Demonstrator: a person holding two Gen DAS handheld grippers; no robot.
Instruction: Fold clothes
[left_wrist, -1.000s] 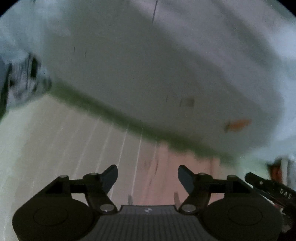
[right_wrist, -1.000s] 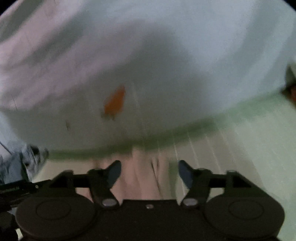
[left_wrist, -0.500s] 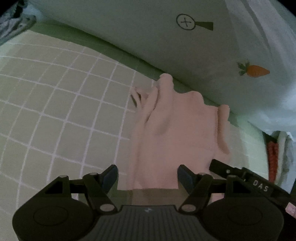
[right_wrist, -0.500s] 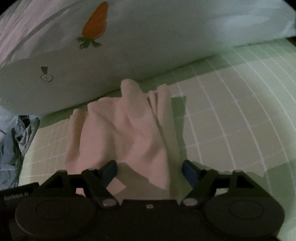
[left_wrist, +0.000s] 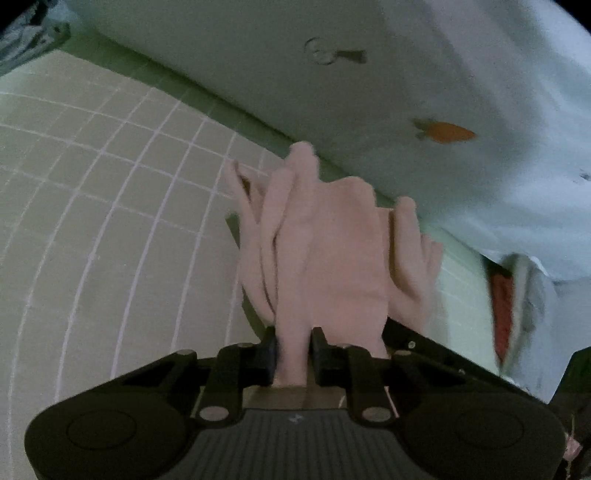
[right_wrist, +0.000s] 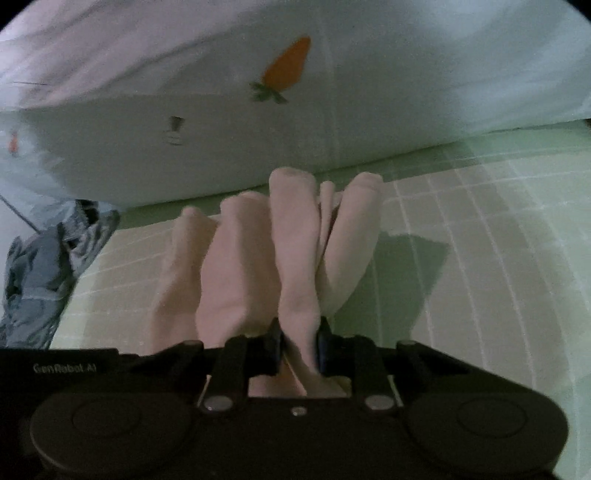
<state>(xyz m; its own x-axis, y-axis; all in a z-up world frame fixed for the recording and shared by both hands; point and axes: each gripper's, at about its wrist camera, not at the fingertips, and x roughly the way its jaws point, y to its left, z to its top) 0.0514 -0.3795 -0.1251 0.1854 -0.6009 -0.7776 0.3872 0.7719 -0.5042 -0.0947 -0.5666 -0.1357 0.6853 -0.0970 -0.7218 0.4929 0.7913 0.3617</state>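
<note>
A pale pink garment (left_wrist: 332, 243) lies bunched in long ridges on a green checked bedsheet (left_wrist: 92, 221). My left gripper (left_wrist: 293, 352) has its jaws closing, and its pads pinch a ridge of the near hem. In the right wrist view the same pink garment (right_wrist: 258, 251) runs away from me in folds. There my right gripper (right_wrist: 299, 349) is also closing, pinching another fold of that hem. The right gripper's body (left_wrist: 461, 354) shows at the lower right of the left wrist view.
A white pillow with a carrot print (left_wrist: 447, 132) lies along the far side of the sheet, just behind the garment; the pillow (right_wrist: 288, 70) also fills the top of the right wrist view. A crumpled blue-grey garment (right_wrist: 44, 266) sits at the left. Red fabric (left_wrist: 502, 306) peeks out at the right.
Both grippers came down from a blurred view of the pillow onto the pink garment's near hem. Their jaws, wide apart before, have closed on folds of it.
</note>
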